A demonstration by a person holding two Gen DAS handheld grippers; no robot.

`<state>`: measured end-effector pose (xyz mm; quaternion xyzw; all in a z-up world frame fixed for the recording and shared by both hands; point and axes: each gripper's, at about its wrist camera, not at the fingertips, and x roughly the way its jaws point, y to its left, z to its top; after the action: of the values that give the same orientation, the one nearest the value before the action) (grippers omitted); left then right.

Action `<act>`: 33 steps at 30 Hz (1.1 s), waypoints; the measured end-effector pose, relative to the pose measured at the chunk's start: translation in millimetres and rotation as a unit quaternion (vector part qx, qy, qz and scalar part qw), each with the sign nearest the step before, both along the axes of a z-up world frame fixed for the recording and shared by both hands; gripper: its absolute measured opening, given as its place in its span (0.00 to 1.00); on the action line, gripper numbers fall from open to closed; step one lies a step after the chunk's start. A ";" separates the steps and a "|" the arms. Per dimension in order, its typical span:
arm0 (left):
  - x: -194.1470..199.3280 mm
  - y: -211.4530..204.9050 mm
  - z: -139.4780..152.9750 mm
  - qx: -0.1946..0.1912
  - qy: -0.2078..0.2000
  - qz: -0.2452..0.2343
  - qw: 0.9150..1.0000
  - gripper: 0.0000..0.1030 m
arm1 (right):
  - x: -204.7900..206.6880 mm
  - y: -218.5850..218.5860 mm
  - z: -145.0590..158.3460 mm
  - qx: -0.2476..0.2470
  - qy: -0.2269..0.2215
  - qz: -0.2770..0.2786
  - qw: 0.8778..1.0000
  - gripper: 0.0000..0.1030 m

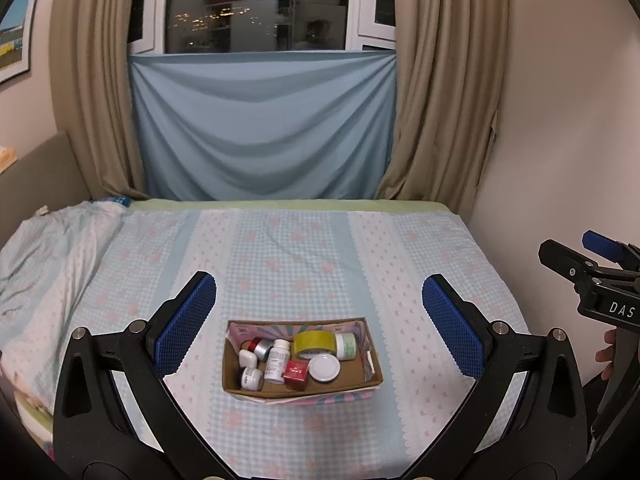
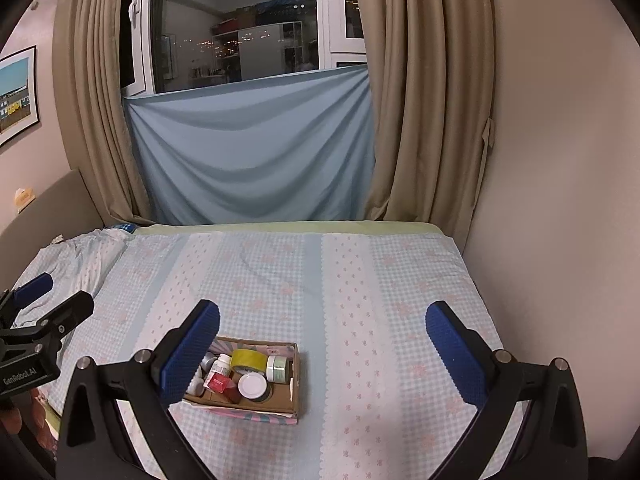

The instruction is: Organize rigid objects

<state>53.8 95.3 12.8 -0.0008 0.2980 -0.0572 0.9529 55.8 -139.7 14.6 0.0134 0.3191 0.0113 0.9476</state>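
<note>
A shallow cardboard box (image 1: 374, 364) sits on the bed and holds a yellow tape roll (image 1: 314, 343), a white bottle (image 1: 277, 361), a red cube (image 1: 296, 372), a white lid (image 1: 324, 368), a green-white jar (image 1: 346, 345) and several small jars. My left gripper (image 1: 319, 320) is open and empty, held above and in front of the box. My right gripper (image 2: 322, 344) is open and empty, to the right of the box (image 2: 295, 384). Its left finger (image 2: 188, 356) hides the box's left part.
The bed has a checked blue-pink sheet (image 1: 320, 248). A crumpled blanket (image 1: 48, 248) lies at its left. A wall (image 2: 560, 160) runs along the right side. Curtains (image 1: 436, 80) and a blue cloth (image 1: 260, 128) hang behind the bed.
</note>
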 end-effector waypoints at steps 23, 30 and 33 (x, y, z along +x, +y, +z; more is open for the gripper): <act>-1.5 4.6 -0.1 0.001 -0.002 0.007 1.000 1.00 | 1.0 2.9 -3.1 -0.002 0.002 -0.003 1.000 1.00; -1.5 5.5 -1.3 0.004 -0.002 0.009 1.000 0.99 | 0.9 4.2 -4.5 -0.002 0.002 -0.004 1.000 1.00; -1.7 5.3 -0.6 0.002 -0.002 0.009 1.000 1.00 | 0.8 5.1 -4.9 -0.003 0.002 -0.005 1.000 1.00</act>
<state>52.1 100.6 12.2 -0.0010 0.2958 -0.0479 0.9540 56.6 -134.6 9.7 0.0120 0.3212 0.0060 0.9469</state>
